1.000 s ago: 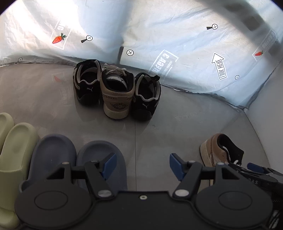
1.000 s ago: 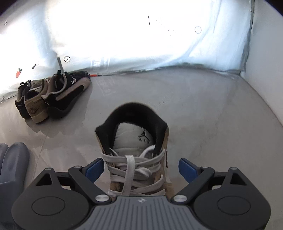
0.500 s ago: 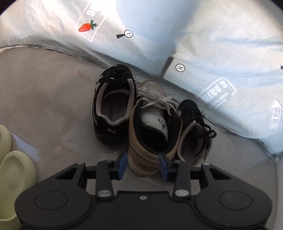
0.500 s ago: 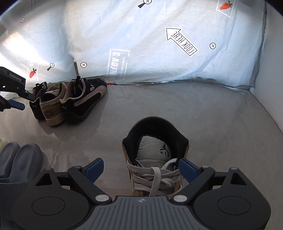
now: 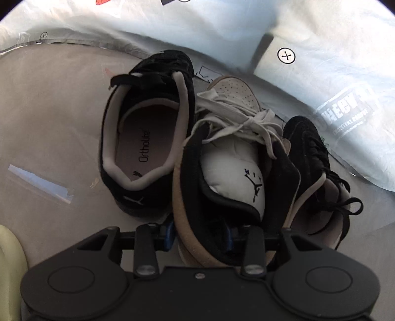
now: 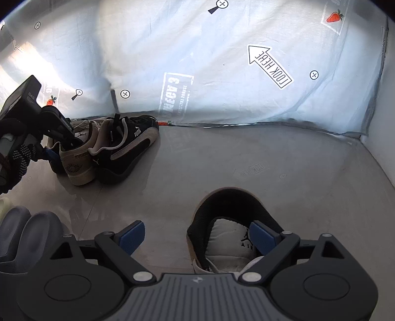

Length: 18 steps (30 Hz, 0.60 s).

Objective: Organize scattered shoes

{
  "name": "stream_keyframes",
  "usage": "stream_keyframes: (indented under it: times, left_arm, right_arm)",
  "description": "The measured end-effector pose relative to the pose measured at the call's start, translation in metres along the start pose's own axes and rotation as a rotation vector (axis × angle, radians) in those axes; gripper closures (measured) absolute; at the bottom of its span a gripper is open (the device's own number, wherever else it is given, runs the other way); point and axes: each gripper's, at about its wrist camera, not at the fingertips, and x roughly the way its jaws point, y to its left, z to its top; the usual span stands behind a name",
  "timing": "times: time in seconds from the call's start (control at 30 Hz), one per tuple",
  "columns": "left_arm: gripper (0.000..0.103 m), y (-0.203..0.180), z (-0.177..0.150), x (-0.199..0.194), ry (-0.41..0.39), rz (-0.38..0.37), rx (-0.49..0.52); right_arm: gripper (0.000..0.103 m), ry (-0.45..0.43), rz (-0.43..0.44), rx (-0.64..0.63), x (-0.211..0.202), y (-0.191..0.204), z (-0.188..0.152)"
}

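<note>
Grey glossy floor [image 6: 222, 158], faint print reflections on it. Pale blue sheet [image 6: 222, 81] as backdrop, creased, printed with "LOOK HERE" arrow [image 6: 270, 66], carrots [image 6: 333, 17], crossed circles [image 5: 286, 56], stamp-style text block [image 6: 176, 95]. White wall [image 6: 387, 118] at right edge

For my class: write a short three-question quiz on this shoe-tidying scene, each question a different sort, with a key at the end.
1. True or false: the tan high-top by the wall stands between two black sneakers.
2. Multiple choice: the closing left tool has its fingers either side of which part of that shoe? A) toe B) heel collar C) laces
3. Fill in: the right tool, open, hovers by the second tan high-top, which stands ____ from the group by the wall.

Key: 1 true; 2 B; 3 apart
</note>
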Motion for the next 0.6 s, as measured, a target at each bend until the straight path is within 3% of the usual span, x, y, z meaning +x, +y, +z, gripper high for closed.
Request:
stream_keyframes:
  times: [0.1, 0.4, 0.6]
  left_arm:
    - [0.079, -0.008, -0.004, -0.005, -0.022, 0.060, -0.016]
    - [0.076, -0.047, -0.066, -0.026, 0.019, 0.043, 0.131]
    - [0.076, -0.041, -0.126, -0.046, 0.082, -0.006, 0.170]
  right_arm:
    - [0.011, 0.012, 0.014, -0.005, 0.003, 0.001, -0.001]
    - [0.011, -0.012, 0.014, 0.047, -0.002, -0.006, -0.005]
    - [0.011, -0.063, -0.012, 0.068, -0.021, -0.013, -0.008]
